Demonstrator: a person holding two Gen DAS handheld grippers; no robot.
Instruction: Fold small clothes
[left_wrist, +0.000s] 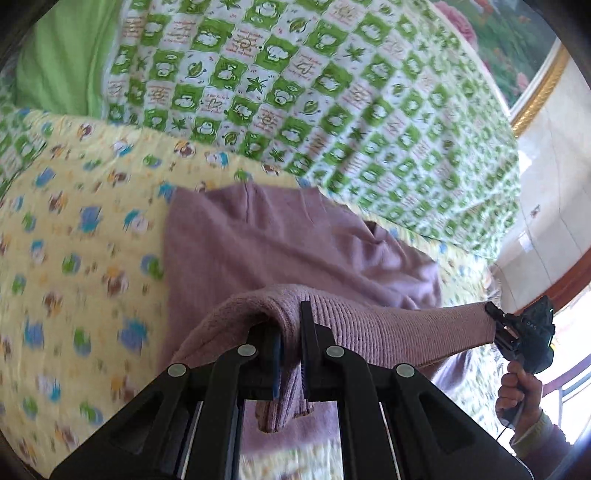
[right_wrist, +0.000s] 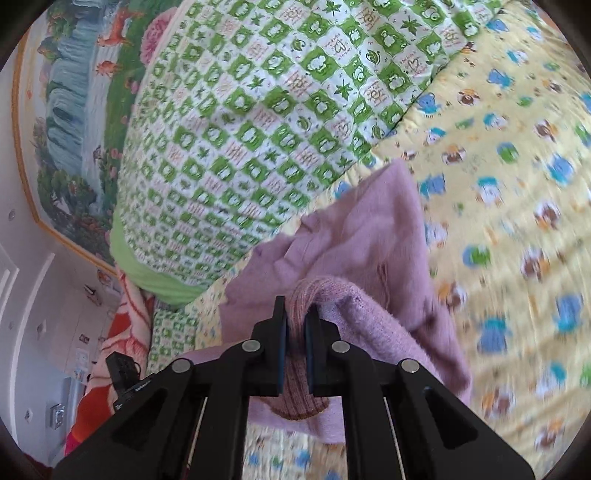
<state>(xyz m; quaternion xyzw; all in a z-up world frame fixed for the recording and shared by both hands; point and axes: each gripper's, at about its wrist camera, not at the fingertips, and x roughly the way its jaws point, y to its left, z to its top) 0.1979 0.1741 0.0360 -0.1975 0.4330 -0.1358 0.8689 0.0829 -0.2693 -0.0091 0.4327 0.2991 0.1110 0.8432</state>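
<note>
While both grippers pinch the ribbed hem of the mauve knit sweater (left_wrist: 295, 243), left gripper (left_wrist: 290, 325) and right gripper (right_wrist: 295, 321) hold that edge lifted over the yellow printed quilt (left_wrist: 74, 229). This looks like the fold-over step. Next, the hem probably needs carrying evenly toward the far end, which lies beside the green checked quilt (left_wrist: 332, 92).

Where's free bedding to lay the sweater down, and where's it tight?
Free: the yellow animal-print sheet, on the side of the purple sweater away from the right gripper; in the right wrist view it stretches bare to the frame's right. Crowded: beyond the sweater, the green checked quilt bulks right up to it. Both grippers are shut on its ribbed edge.
</note>
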